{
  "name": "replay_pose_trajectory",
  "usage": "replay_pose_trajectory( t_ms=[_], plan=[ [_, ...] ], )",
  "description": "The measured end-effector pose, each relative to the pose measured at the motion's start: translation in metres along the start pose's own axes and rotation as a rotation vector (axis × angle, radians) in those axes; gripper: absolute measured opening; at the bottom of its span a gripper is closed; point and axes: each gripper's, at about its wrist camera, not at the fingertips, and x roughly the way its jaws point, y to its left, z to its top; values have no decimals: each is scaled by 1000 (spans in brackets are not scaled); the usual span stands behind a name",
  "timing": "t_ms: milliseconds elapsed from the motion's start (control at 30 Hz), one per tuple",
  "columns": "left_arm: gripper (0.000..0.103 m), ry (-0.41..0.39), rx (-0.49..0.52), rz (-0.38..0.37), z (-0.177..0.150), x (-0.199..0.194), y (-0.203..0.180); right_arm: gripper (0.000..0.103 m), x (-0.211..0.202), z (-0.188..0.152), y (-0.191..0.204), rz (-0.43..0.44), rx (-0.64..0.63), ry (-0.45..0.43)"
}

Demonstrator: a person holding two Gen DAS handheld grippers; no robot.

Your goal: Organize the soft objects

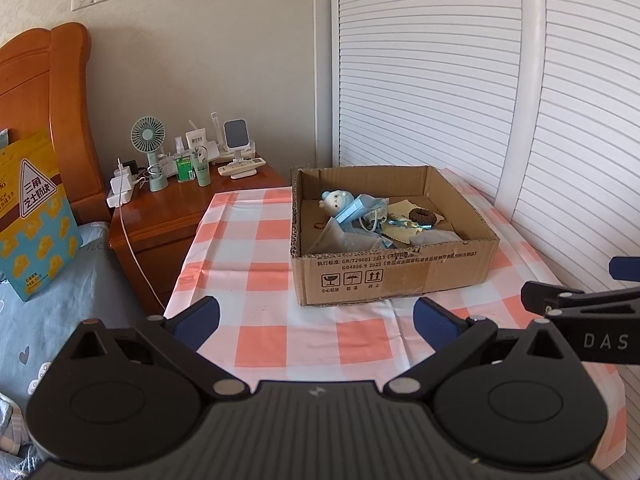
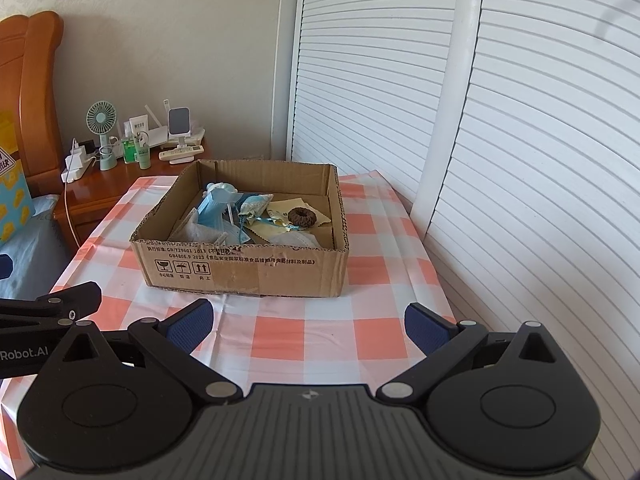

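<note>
Since both tools hang empty over the near edge of the table (image 1: 288,344), we judge that the sorting is either nearly done or waiting on its next pick, and that whichever comes should start with a slow reach over the near wall of the box (image 1: 392,276). Our left hand-held gripper (image 1: 316,320) has its blue pads spread wide with nothing between them; our right hand-held gripper (image 2: 310,322) stands just as wide and just as empty. They sit side by side, the right one's arm showing at the edge of the left view.

For a clean grasp, we would come in from above, not from the front, so the cardboard wall does not catch a finger. Soft things slump and tangle, so we would pinch one item by its bulk and lift it straight up.

Beyond the grippers, across a strip of bare checked cloth, the box sits toward the far right corner of the table. Inside lie a plush toy (image 1: 334,202) at the far left, blue masks (image 2: 214,210) tumbled in the middle, and a brown scrunchie (image 2: 303,216) at the right.
</note>
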Motion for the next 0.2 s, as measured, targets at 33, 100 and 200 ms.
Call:
replay_pose_trajectory(
  t_ms=[33, 100, 200],
  plan=[
    [102, 0, 1, 0, 0, 0, 0, 103, 0, 0, 0, -2, 0, 0],
    [102, 0, 1, -1, 0, 0, 0, 103, -1, 0, -1, -2, 2, 0],
    [102, 3, 1, -1, 1, 1, -1, 103, -1, 0, -1, -4, 0, -1]
  ],
)
